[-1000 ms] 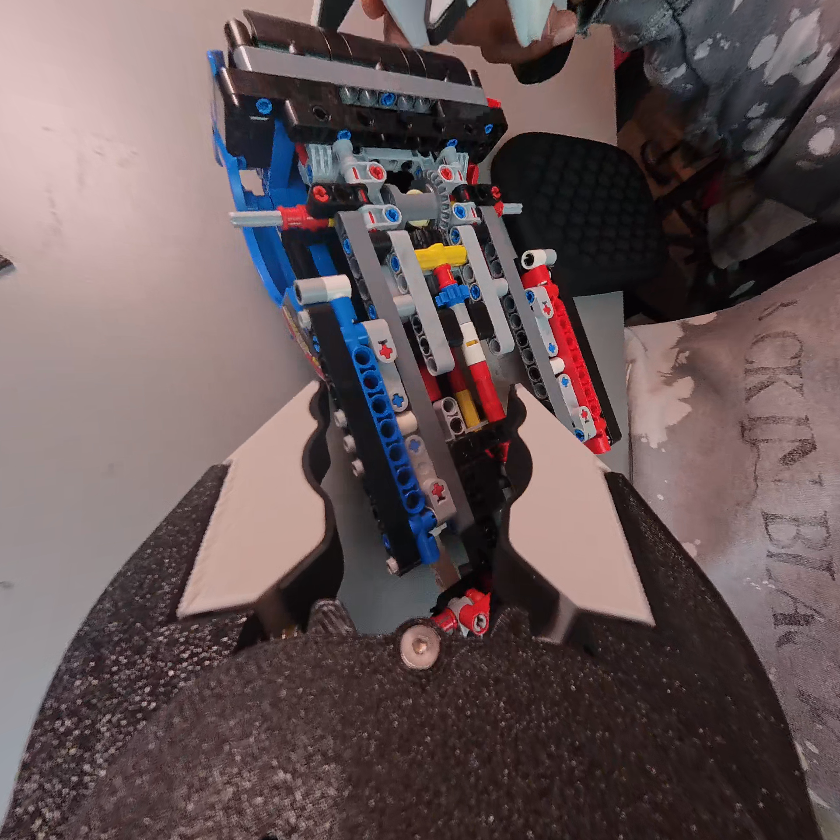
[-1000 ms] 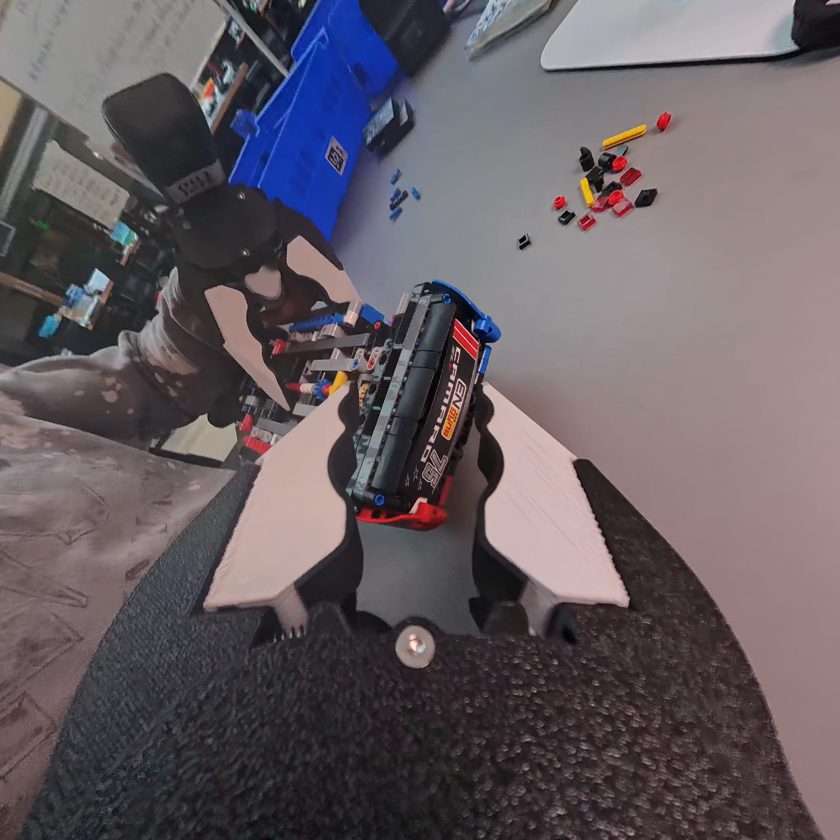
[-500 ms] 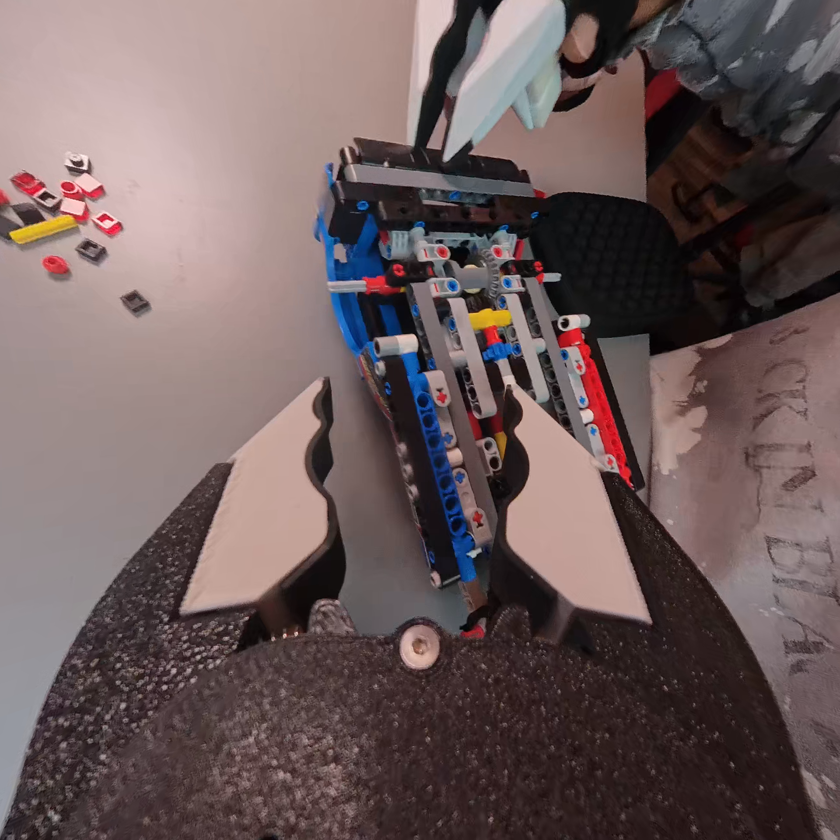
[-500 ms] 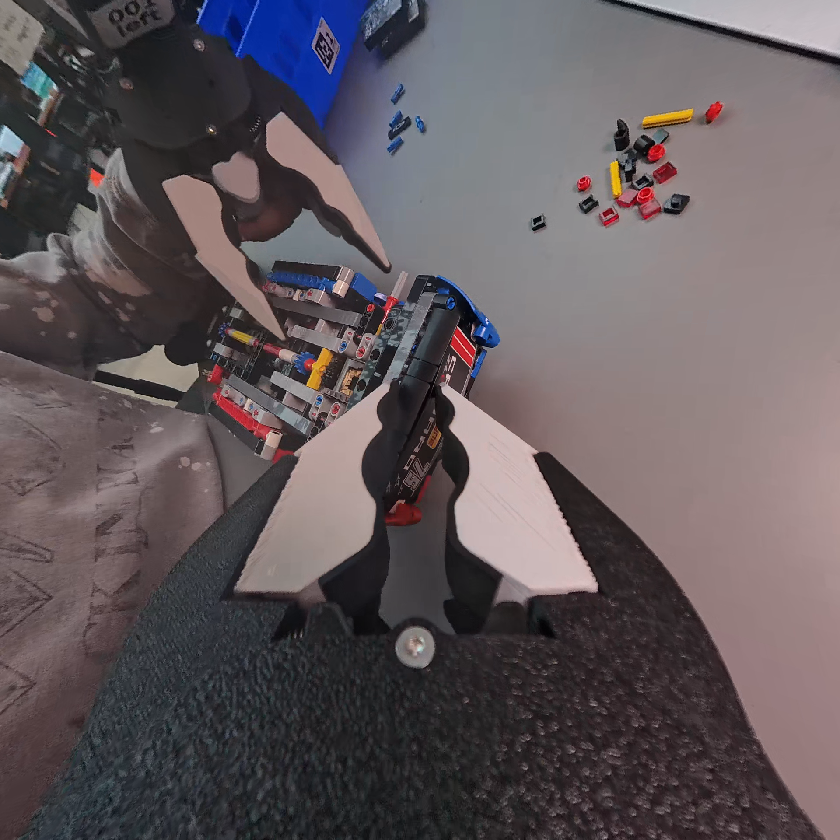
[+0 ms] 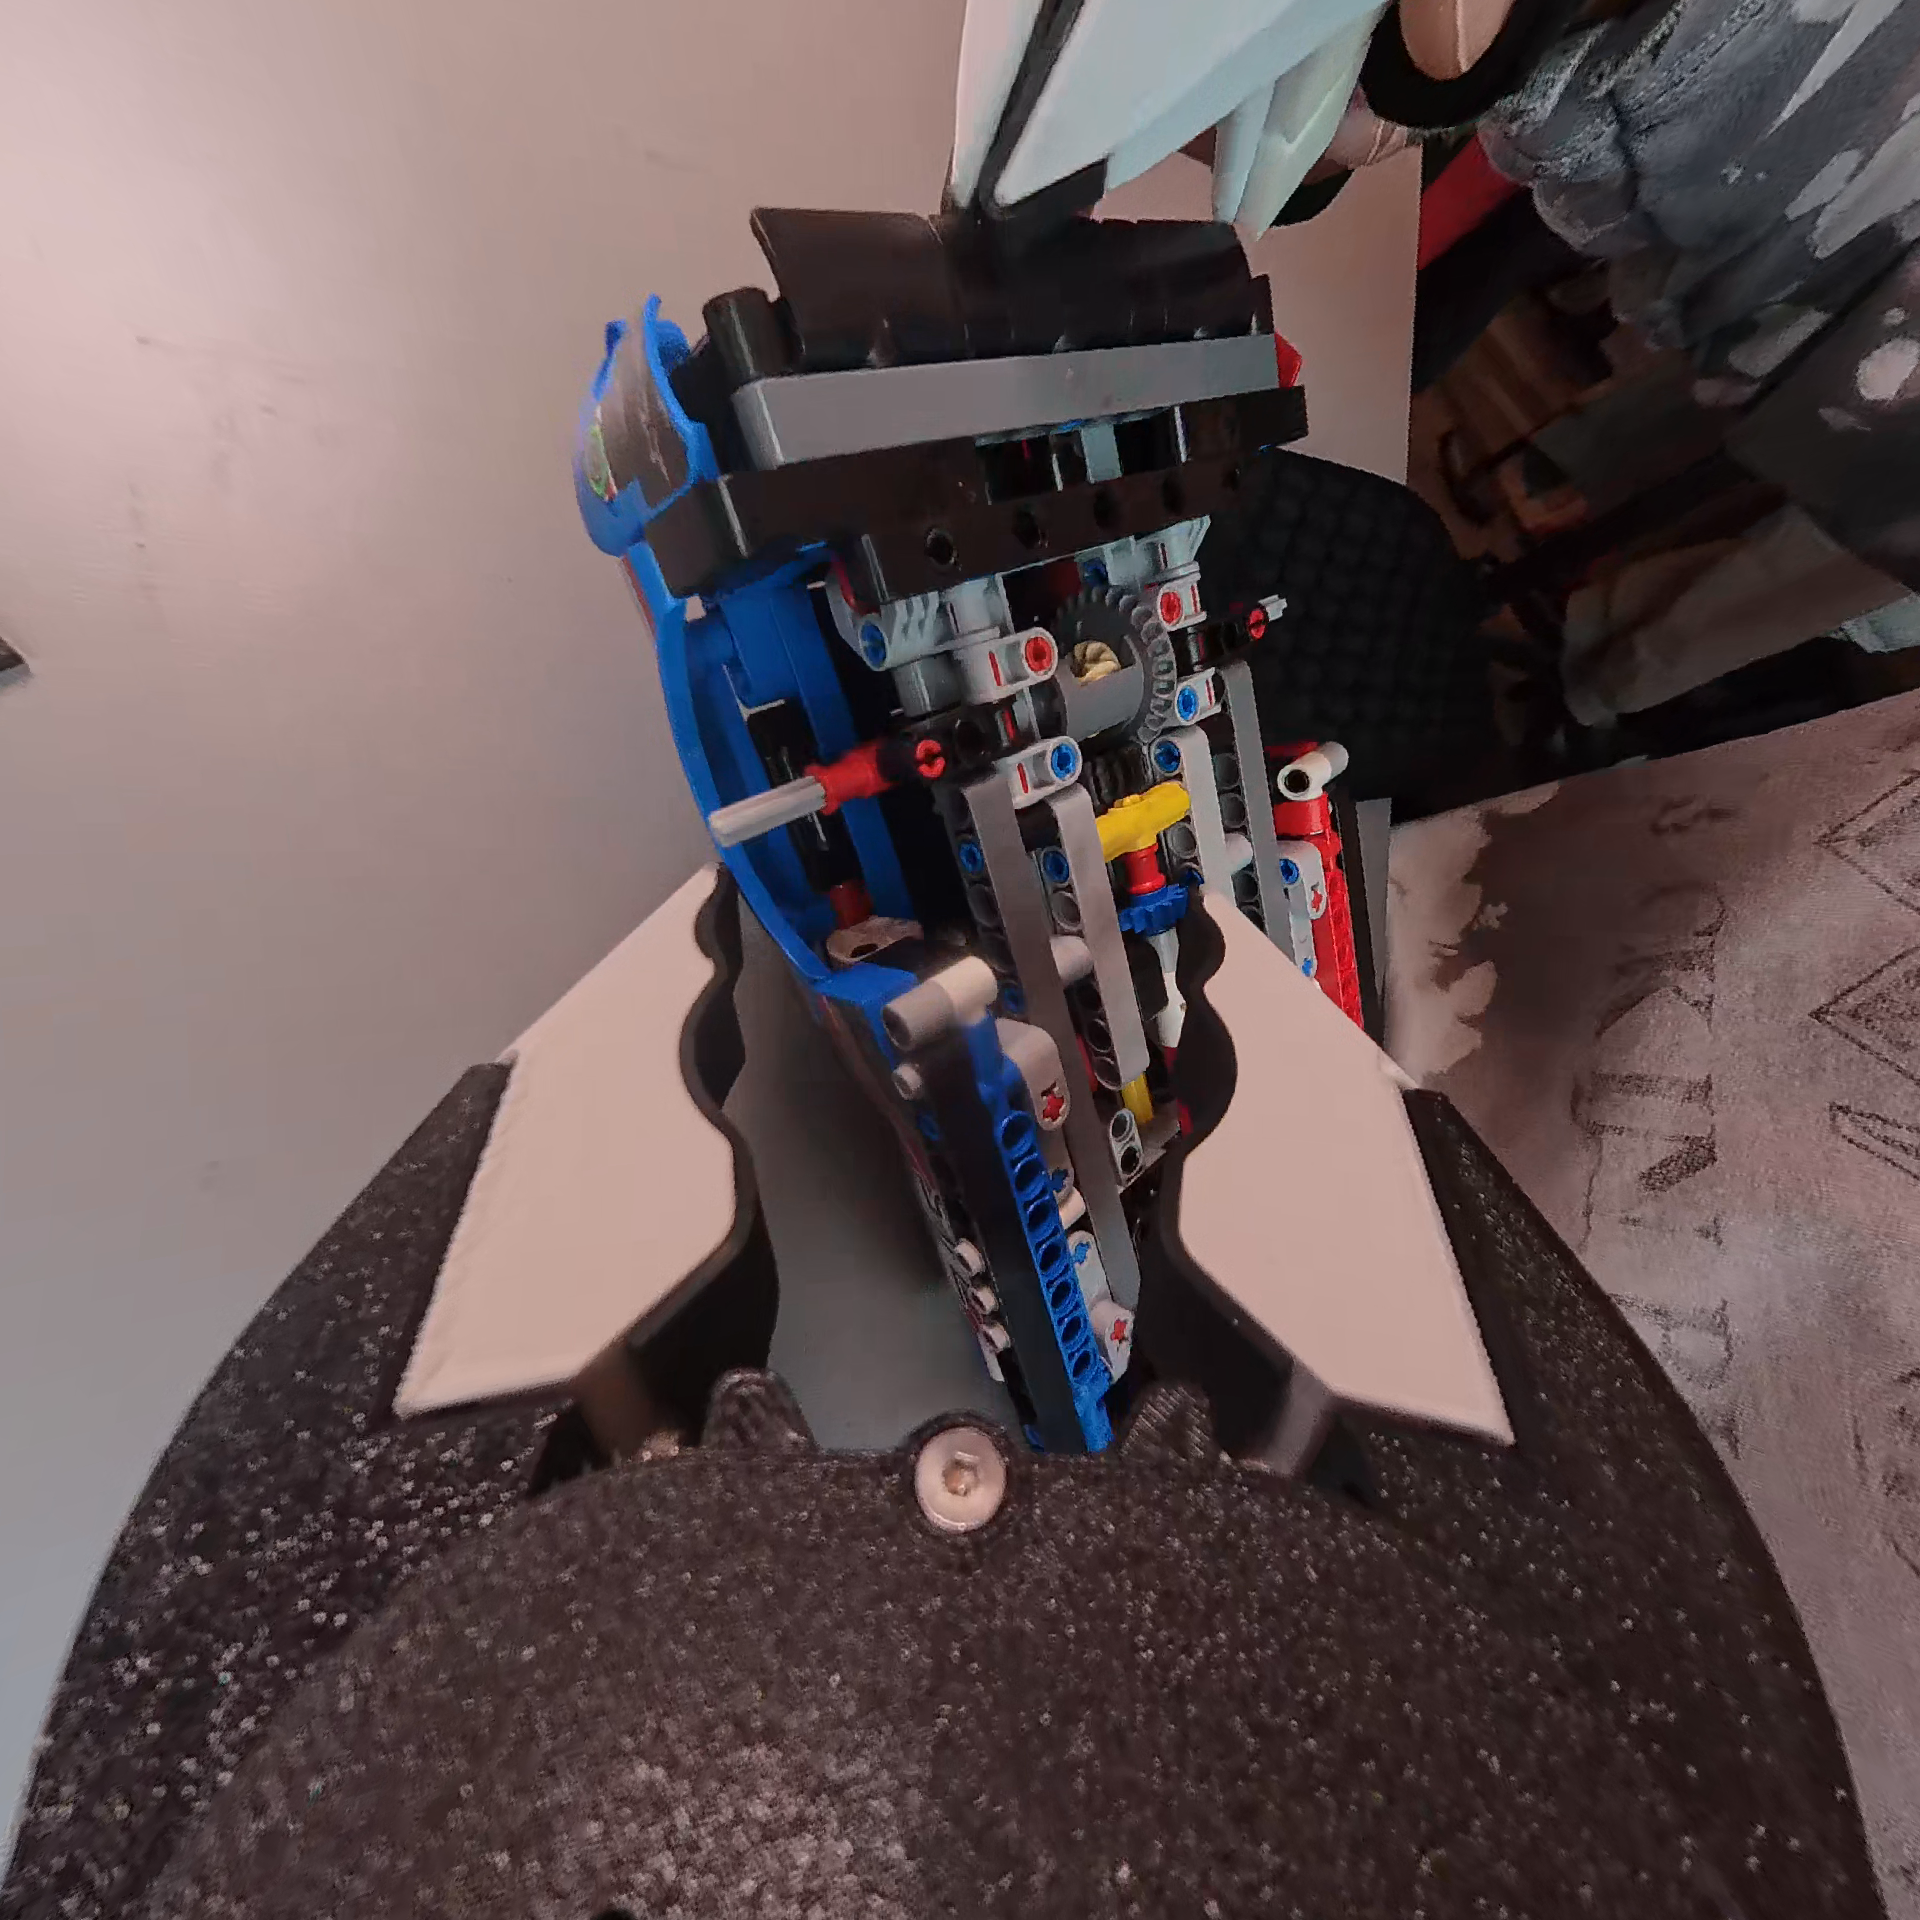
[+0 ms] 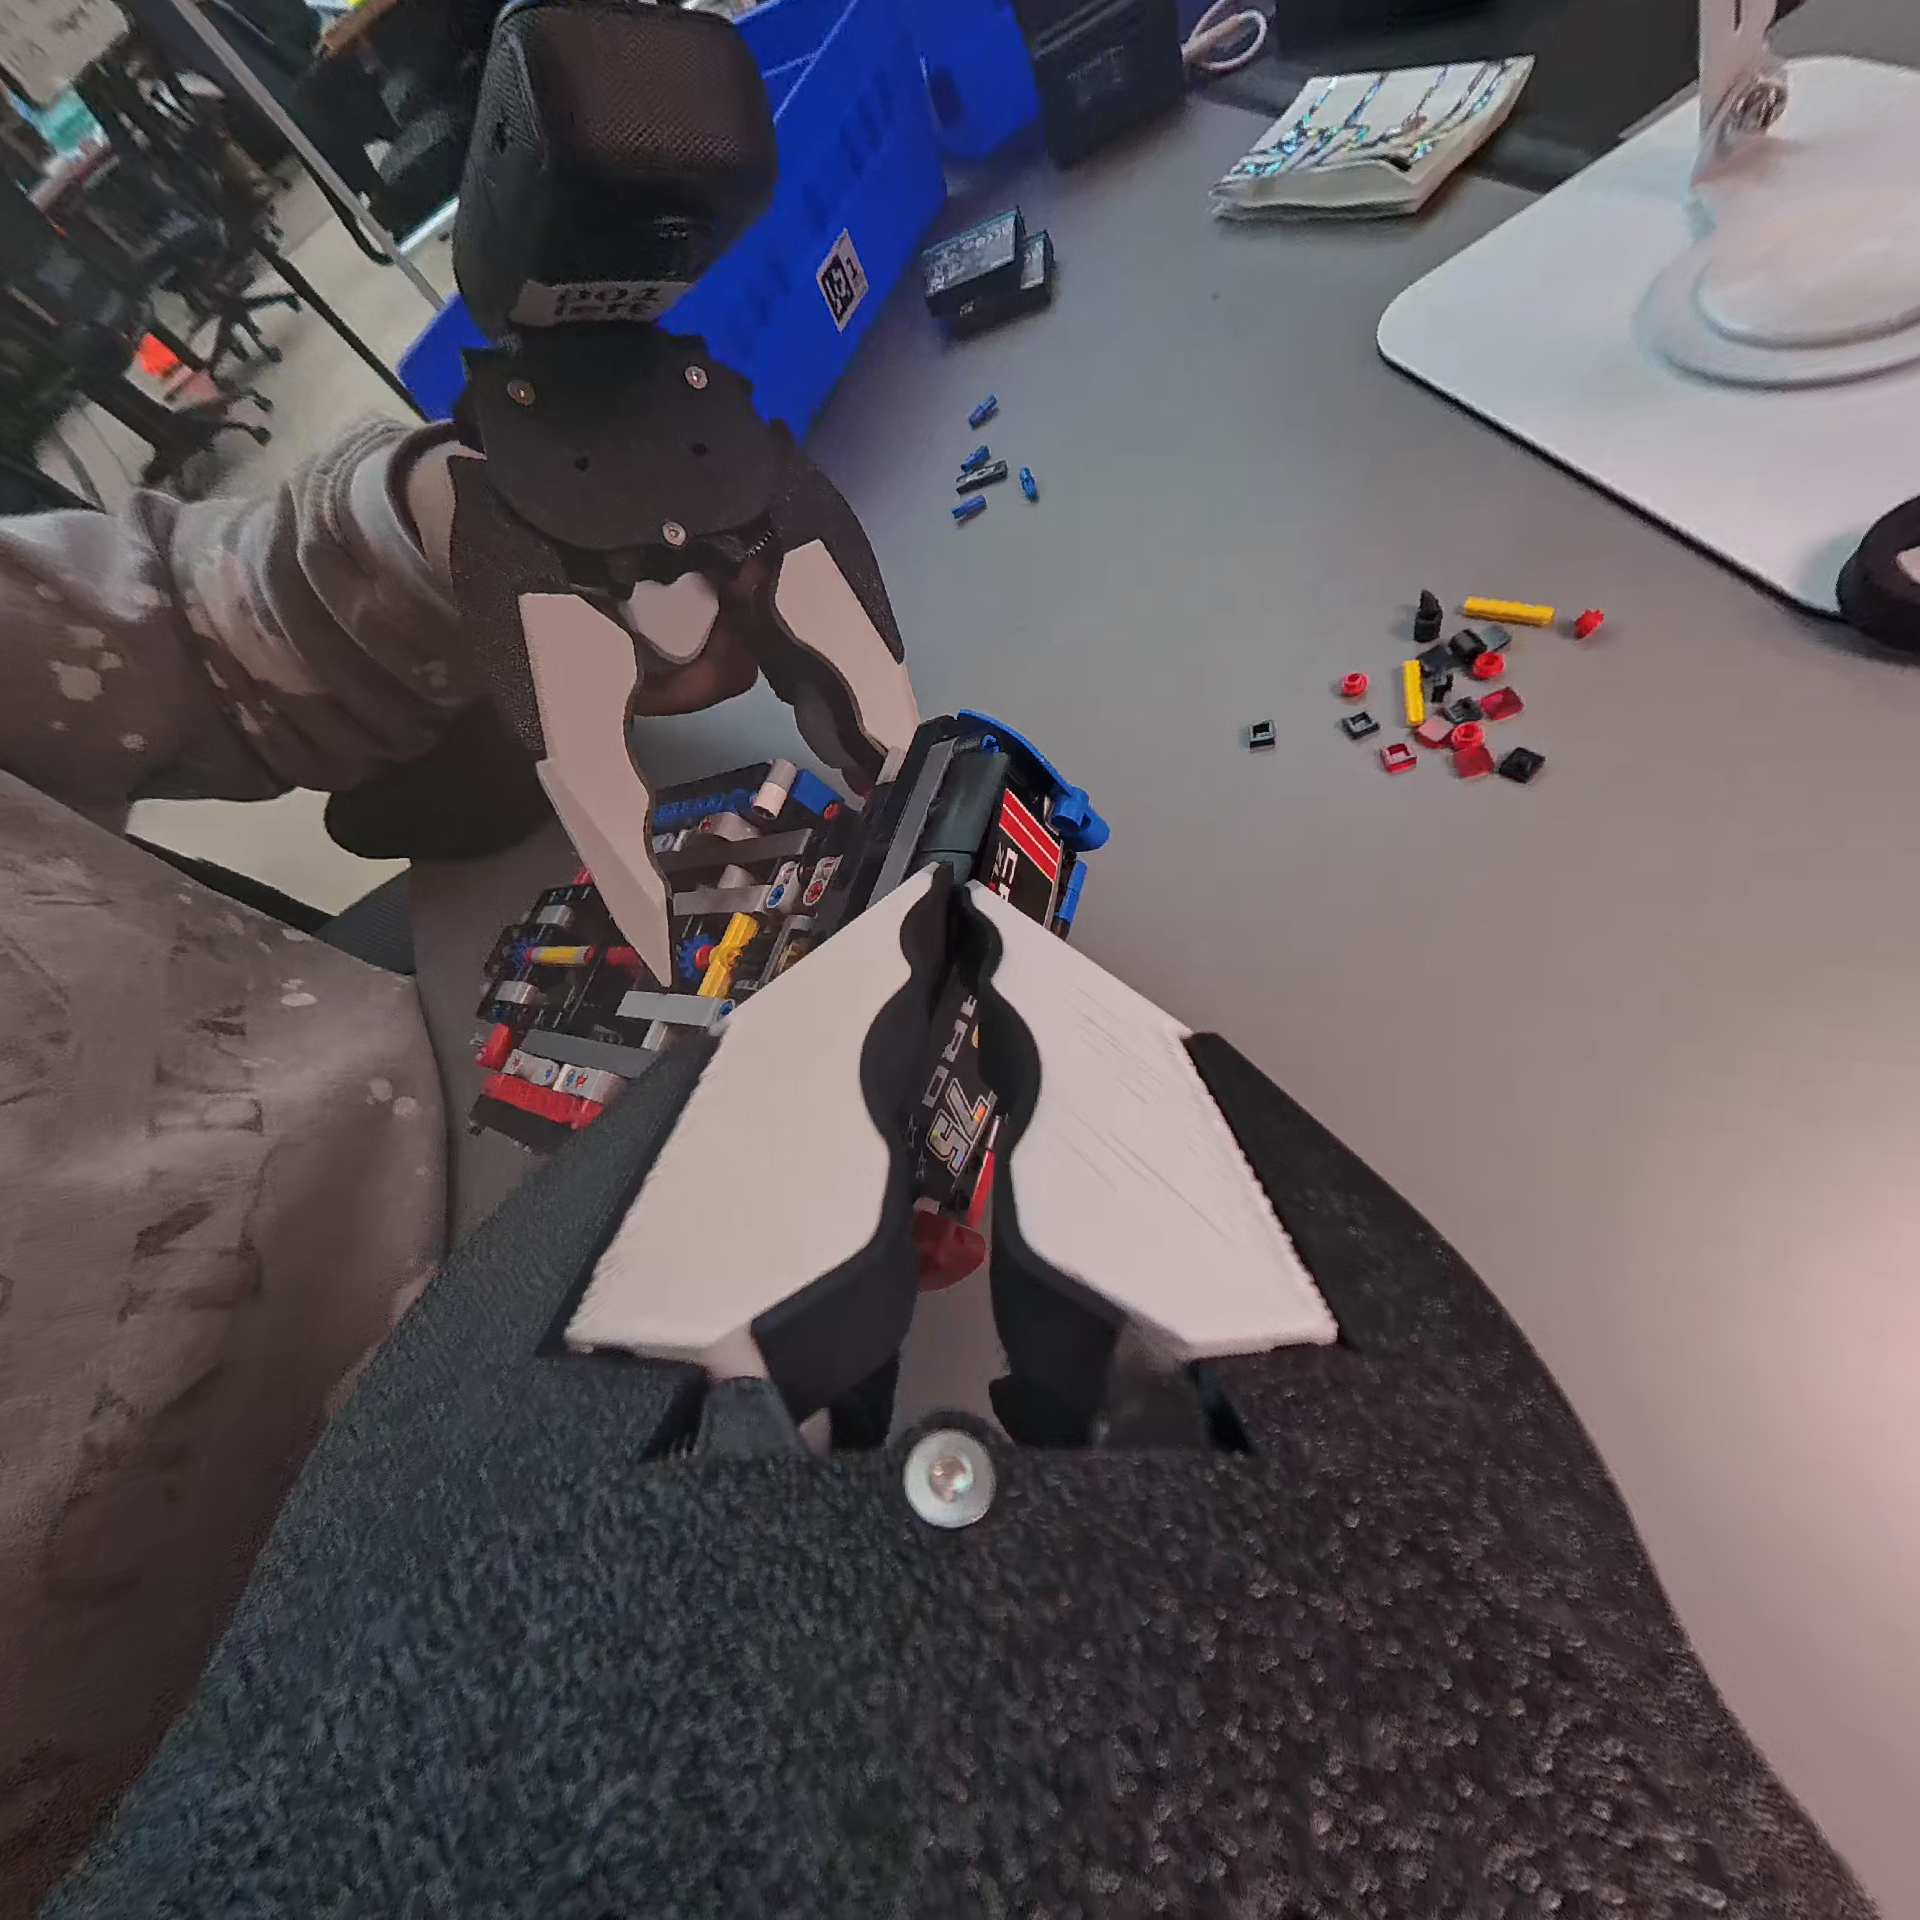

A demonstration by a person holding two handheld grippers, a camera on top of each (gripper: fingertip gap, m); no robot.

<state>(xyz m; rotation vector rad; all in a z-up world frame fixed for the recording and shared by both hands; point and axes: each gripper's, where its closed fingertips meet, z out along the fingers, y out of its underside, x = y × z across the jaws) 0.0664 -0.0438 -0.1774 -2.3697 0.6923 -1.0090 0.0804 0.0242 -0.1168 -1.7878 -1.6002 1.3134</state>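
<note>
A brick-built car model (image 5: 1039,727) in blue, black, red and grey stands on its side on the grey table (image 5: 260,727), with its underside towards the left wrist view. My left gripper (image 5: 966,894) is open. Its fingers straddle the chassis, and the right finger lies against the beams. My right gripper (image 6: 951,883) is shut on the model's black end panel (image 6: 956,810). Its pale fingers (image 5: 1122,94) pinch the model's top edge in the left wrist view. The left gripper (image 6: 769,860) also shows over the model (image 6: 727,914) in the right wrist view.
Small red, black and yellow loose pieces (image 6: 1455,696) and several blue ones (image 6: 987,468) lie on the table. A blue bin (image 6: 831,177), black boxes (image 6: 987,270), a booklet (image 6: 1371,125) and a white stand base (image 6: 1662,343) sit farther back. A grey patterned garment (image 5: 1714,1143) and a black chair (image 5: 1340,623) are at the table edge. One gripper's finger ends stand about 10 cm off the other's. About 15 cm separates my left fingertips from the grey patterned garment (image 5: 1714,1143). Look for it in the right wrist view (image 6: 140,1243) too.
My right gripper has closed from wide open around the model's end to pinched on its black panel. My left gripper drew back, then moved in along the chassis. The model has tipped more upright.
</note>
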